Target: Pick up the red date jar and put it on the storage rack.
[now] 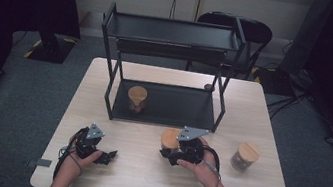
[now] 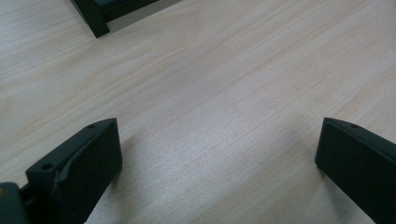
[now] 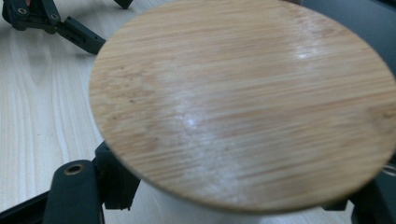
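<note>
Jar (image 3: 243, 102) clamped in the right gripper (image 1: 176, 152), near the table's (image 1: 142, 170) front centre — its round bamboo-grain lid hides the body and most of both jaws. Left gripper (image 2: 219, 154) jaws wide apart over bare pale woodgrain; black shelf rack (image 1: 163, 103) behind.

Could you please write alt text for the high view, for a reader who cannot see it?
At a light wooden table, the person's right gripper is shut on a jar with a wooden lid, while the left gripper rests open on the tabletop. A black two-tier rack stands behind, with a second jar on its lower shelf; a third jar stands at the right.
</note>
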Available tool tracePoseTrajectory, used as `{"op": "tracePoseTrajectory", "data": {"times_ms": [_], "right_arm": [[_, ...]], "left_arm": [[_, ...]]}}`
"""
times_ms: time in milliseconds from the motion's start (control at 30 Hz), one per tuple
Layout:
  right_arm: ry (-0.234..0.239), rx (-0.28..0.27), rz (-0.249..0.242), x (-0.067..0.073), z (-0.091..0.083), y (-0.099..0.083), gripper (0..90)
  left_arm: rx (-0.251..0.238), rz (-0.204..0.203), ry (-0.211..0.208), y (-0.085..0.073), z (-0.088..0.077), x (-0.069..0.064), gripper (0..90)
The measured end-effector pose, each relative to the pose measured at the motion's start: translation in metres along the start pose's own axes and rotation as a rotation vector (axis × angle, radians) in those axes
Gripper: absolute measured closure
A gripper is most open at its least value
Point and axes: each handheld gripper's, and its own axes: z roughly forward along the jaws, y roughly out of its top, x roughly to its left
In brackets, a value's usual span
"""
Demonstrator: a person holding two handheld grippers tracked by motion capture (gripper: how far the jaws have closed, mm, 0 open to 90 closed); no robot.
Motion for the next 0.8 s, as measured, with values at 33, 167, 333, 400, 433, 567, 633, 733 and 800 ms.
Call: {"op": "tracePoseTrajectory", "data": {"times_ms": [33,167,333,400,433,567,633,733,800], "right_arm": [[-0.001,0.001,-0.003,0.000,0.001,0.000,25.6],[-0.002,0.002,-0.002,-0.002,0.005,0.002,25.6],[0.000,0.007,-0.005,-0.002,0.011,0.005,25.6],[0.003,0.008,-0.005,-0.002,0.013,0.006,25.6],[0.003,0.006,-0.002,-0.003,0.014,0.007,25.6],[0.005,0.010,-0.004,-0.004,0.017,0.010,25.6],[0.008,0.007,0.001,-0.005,0.018,0.012,25.6],[0.010,0.005,0.004,-0.005,0.020,0.014,25.6],[0.009,0.006,0.005,-0.006,0.022,0.016,25.6]], "left_arm": [[0.000,0.000,0.000,0.000,0.000,0.000,0.1],[0.000,0.000,0.000,0.000,0.000,0.000,0.2],[0.000,0.000,0.000,0.000,0.000,0.000,0.2],[0.000,0.000,0.000,0.000,0.000,0.000,0.1],[0.000,0.000,0.000,0.000,0.000,0.000,0.1],[0.000,0.000,0.000,0.000,0.000,0.000,0.1],[0.000,0.000,0.000,0.000,0.000,0.000,0.1],[0.000,0.000,0.000,0.000,0.000,0.000,0.2],[0.000,0.001,0.000,0.000,0.000,0.000,0.2]]}}
